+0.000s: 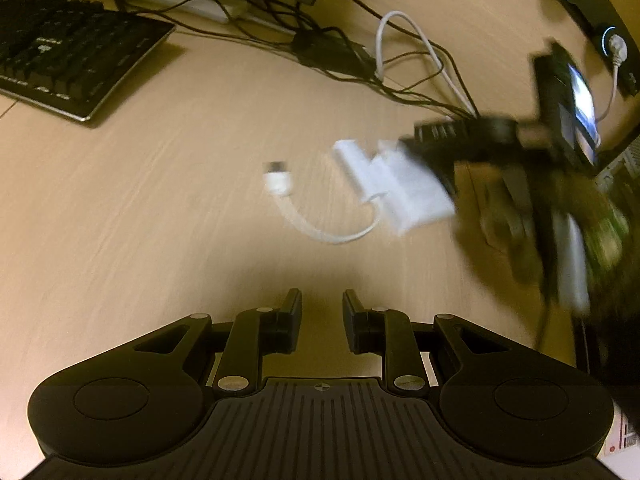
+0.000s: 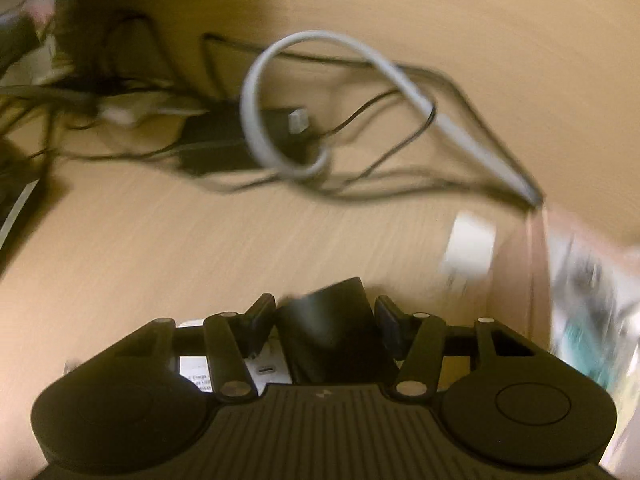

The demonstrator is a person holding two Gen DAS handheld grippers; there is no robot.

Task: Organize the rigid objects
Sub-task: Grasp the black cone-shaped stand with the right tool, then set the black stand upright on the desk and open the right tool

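In the left wrist view my left gripper (image 1: 322,300) is open and empty above the wooden desk (image 1: 160,220). Ahead of it lie a white adapter with a short cable (image 1: 360,176) and a white block (image 1: 416,196). My right gripper (image 1: 436,152), blurred, reaches in from the right over the white block. In the right wrist view my right gripper (image 2: 324,312) is shut on a black rectangular device (image 2: 336,332), held between the fingers. A white item (image 2: 272,368) with printed text lies under it. Another white block (image 2: 468,248) lies ahead right.
A black keyboard (image 1: 68,52) sits at the far left. Tangled black cables (image 1: 340,52), a white cable loop (image 1: 416,40) and a power strip (image 1: 192,4) lie at the back. A cardboard box (image 2: 532,280) with contents stands at the right.
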